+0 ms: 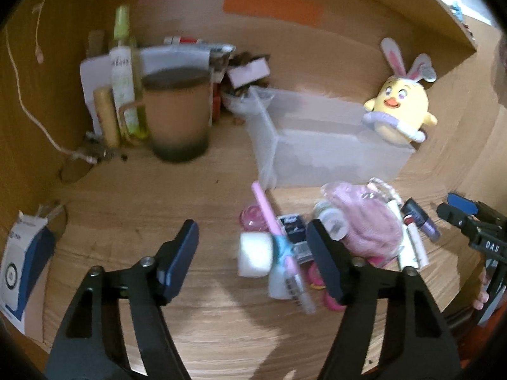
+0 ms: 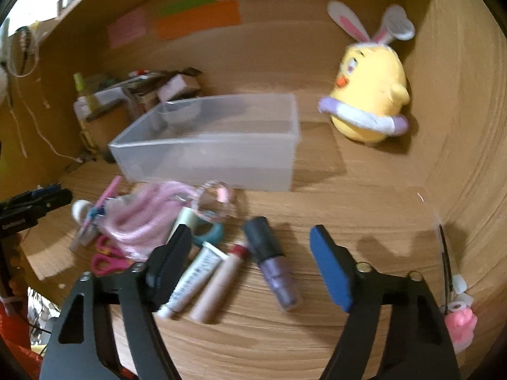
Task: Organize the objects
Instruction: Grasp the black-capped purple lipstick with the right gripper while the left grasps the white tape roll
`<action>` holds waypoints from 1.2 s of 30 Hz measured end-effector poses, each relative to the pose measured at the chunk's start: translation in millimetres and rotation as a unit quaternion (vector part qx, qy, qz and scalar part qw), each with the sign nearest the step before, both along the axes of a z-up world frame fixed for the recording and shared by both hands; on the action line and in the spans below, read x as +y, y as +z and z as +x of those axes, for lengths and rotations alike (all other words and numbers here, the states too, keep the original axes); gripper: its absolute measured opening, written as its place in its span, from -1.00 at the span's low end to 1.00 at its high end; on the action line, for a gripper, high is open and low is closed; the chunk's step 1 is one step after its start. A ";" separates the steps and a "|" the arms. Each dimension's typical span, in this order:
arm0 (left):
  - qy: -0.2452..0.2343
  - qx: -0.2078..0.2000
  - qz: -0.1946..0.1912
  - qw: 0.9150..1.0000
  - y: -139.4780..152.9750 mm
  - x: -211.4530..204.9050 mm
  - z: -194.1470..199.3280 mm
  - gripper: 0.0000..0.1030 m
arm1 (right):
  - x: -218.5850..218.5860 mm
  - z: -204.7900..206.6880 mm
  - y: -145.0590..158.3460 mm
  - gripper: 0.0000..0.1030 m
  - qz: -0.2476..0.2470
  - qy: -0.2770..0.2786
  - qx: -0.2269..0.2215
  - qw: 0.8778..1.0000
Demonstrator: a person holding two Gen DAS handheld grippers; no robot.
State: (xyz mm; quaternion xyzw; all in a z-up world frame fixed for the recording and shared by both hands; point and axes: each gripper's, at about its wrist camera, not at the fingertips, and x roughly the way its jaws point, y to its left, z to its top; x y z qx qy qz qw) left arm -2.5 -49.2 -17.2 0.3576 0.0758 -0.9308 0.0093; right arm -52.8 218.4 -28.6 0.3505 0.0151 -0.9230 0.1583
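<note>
**A:** On the wooden counter (image 2: pixel 332 186), what lies where?

**B:** At the centre stands a clear plastic bin (image 2: pixel 215 139), with nothing visible inside it. At two o'clock from it sits a yellow chick plush (image 2: pixel 370 101) with rabbit ears, upright, apart from the bin. At six o'clock from the bin, a loose heap: a pink mesh pouch (image 2: pixel 142 218), a clear bead bracelet (image 2: pixel 212 202), a teal ring (image 2: pixel 209 234), pink scissors (image 2: pixel 107 259), a white tube (image 2: pixel 193 281), a beige tube (image 2: pixel 218 285) and a purple glitter bottle (image 2: pixel 272 269) with a dark cap.

**A:** And the tools?

**B:** The right tool (image 2: pixel 250 272) has its jaws parted, pressing on nothing; the purple bottle and the two tubes lie on the counter below, between them. The left tool (image 1: pixel 253 259) is likewise released; under it lie a white block (image 1: pixel 255 258) and a pink pen (image 1: pixel 275 237), neither one pinched.

**A:** Any writing to read?

**B:** Little. In the left view the right tool's body carries the white letters "DAS". The white tube has dark print, too blurred to read. A tall green spray bottle (image 1: pixel 123 72) at ten o'clock, beside a brown mug (image 1: pixel 177 114), has script on its label that I cannot make out. A blue and white box (image 1: pixel 22 262) at eight o'clock bears a round emblem, illegible. Orange, green and pink paper strips (image 1: pixel 272 4) on the back wall look blank.
</note>
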 end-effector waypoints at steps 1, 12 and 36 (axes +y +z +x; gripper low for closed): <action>0.001 -0.008 0.006 1.000 -4.2 -2.3 -1.0 0.21 | 4.6 -4.4 -4.8 0.19 0.000 -0.005 -0.010 1.000; -0.008 -0.039 0.022 0.999 -24.8 -2.0 -10.3 -0.10 | 3.5 -27.1 -36.5 -0.42 0.012 0.001 -0.070 0.997; -0.033 0.059 0.003 0.998 58.5 1.5 -36.8 -0.53 | 5.4 -35.2 43.8 -0.54 -0.020 0.008 0.050 0.999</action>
